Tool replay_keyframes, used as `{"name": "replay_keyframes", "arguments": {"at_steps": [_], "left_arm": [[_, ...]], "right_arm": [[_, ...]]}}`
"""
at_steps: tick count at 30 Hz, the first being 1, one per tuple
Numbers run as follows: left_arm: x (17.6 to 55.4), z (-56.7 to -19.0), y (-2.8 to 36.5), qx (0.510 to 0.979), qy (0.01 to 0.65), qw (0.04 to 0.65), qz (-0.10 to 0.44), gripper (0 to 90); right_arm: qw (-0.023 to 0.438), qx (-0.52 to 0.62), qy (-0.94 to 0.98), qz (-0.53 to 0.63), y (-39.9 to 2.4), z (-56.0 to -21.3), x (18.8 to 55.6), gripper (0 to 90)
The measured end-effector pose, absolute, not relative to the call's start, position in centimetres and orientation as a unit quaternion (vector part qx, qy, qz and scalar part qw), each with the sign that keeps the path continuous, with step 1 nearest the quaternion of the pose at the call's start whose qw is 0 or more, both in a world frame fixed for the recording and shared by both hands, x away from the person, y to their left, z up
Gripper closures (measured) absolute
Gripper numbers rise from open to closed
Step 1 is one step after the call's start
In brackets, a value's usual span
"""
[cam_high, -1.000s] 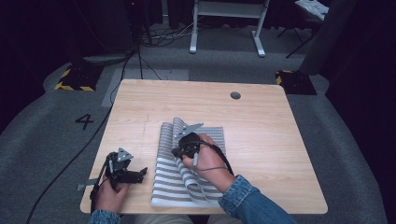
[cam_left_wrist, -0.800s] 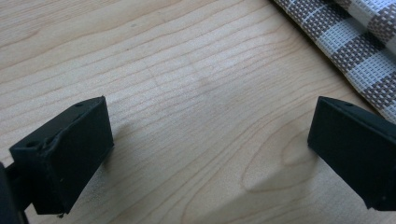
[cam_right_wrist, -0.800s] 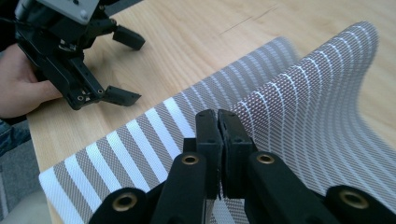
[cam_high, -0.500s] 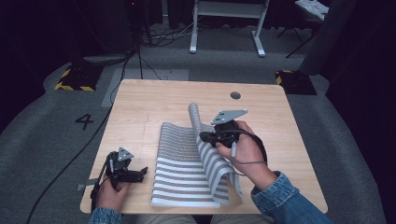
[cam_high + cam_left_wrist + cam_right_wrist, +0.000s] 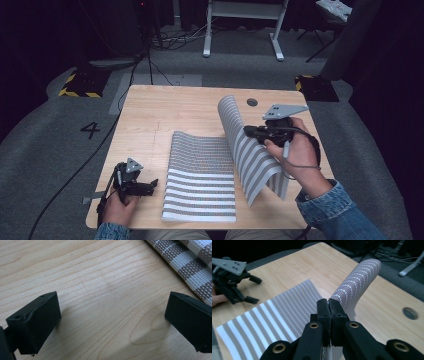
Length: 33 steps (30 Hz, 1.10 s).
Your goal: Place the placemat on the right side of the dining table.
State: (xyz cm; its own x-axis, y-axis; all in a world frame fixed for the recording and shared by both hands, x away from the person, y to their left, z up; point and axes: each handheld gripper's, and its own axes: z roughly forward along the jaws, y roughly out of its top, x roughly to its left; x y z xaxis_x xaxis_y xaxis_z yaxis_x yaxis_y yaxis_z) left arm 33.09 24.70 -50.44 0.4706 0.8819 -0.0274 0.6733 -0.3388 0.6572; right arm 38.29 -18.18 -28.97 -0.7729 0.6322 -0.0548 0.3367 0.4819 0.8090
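Above the bench (image 5: 165,107) in the high view, the right gripper (image 5: 250,132) is raised, jaws clamped on the striped mat (image 5: 202,180), its edge arching up. The left gripper (image 5: 150,186) rests low beside the mat. In the left gripper view, jaws stand wide over bare wood. In the right gripper view, jaws pinch the mat's lifted edge.

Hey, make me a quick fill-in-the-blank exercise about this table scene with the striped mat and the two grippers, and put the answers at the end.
1. The right gripper is shut on an edge of the ____ placemat.
2. The held side of the placemat is lifted off the ____ table, while the other side lies flat.
3. The left gripper rests beside the placemat with its jaws ____.
4. On the floor left of the table is painted the number ____.

Answers: striped; wooden; open; 4
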Motion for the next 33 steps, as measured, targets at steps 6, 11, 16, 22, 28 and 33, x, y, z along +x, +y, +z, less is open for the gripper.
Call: {"name": "replay_keyframes", "arguments": {"at_steps": [6,11,16,22,28,33], "left_arm": [[32.9,-50.5,24.7,0.796,0.491,0.311,0.170,0.5],[32.8,-50.4,24.8,0.799,0.490,0.304,0.170,0.5],[32.6,-50.4,24.7,0.797,0.492,0.307,0.169,0.5],[32.6,-50.5,24.7,0.796,0.492,0.309,0.169,0.4],[32.7,-50.4,24.8,0.798,0.490,0.308,0.168,0.3],[32.7,-50.4,24.8,0.799,0.490,0.307,0.168,0.3]], "right_arm": [[0.198,0.305,0.829,0.424,-21.3,-27.6,39.1,88.8],[0.221,0.312,0.824,0.419,-23.3,-27.0,39.9,88.8],[0.244,0.328,0.815,0.411,-25.7,-26.4,40.8,88.9],[0.262,0.352,0.801,0.408,-28.5,-26.2,41.5,88.9],[0.281,0.373,0.789,0.400,-30.9,-25.9,41.9,88.9],[0.300,0.389,0.781,0.385,-33.1,-25.9,42.1,89.0]]}}
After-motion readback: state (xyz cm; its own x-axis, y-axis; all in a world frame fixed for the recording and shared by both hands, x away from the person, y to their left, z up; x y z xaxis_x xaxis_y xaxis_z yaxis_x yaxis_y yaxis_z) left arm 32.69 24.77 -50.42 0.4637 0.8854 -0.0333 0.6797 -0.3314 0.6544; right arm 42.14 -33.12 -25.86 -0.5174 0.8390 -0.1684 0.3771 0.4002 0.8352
